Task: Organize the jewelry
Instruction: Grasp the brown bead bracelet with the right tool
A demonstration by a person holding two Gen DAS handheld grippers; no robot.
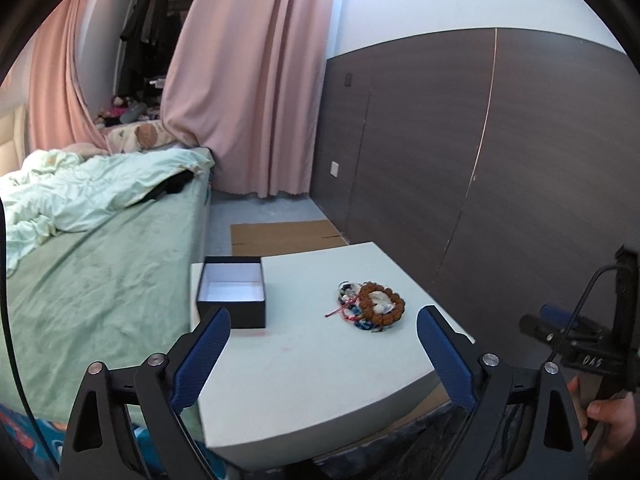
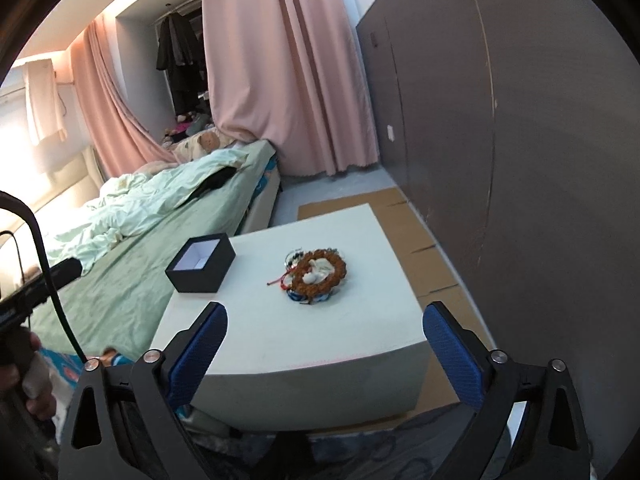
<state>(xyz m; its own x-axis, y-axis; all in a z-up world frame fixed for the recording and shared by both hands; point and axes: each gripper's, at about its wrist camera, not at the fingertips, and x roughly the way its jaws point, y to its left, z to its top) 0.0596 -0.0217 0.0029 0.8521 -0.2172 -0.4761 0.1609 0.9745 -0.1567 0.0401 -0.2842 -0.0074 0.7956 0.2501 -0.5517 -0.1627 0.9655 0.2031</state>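
Two grippers, both held back from the near edge of the white block table (image 1: pixel 312 364), nothing between the fingers of either. Left gripper (image 1: pixel 323 320): jaws spread wide, empty. Right gripper (image 2: pixel 325 318): likewise wide apart, holding nothing.

Further in, toward the right of the tabletop: a heap of jewelry, with a brown beaded bracelet (image 1: pixel 381 303) lying on top of a tangle of red cord (image 1: pixel 342 307) and smaller blue and dark pieces, something pale inside the ring. Well apart, at the left far corner: a black box (image 1: pixel 233 294), lidless, white inside, apparently empty.

Beyond: green bed (image 1: pixel 92 264), pink curtain (image 1: pixel 256 80), dark wall panel (image 1: pixel 460 152).

Judged stage: the very start, no piece sorted yet. Next move likely needs one gripper lowered over the bracelet's rim, closing on the beads alone, clear of the cord beneath, then across to the box.
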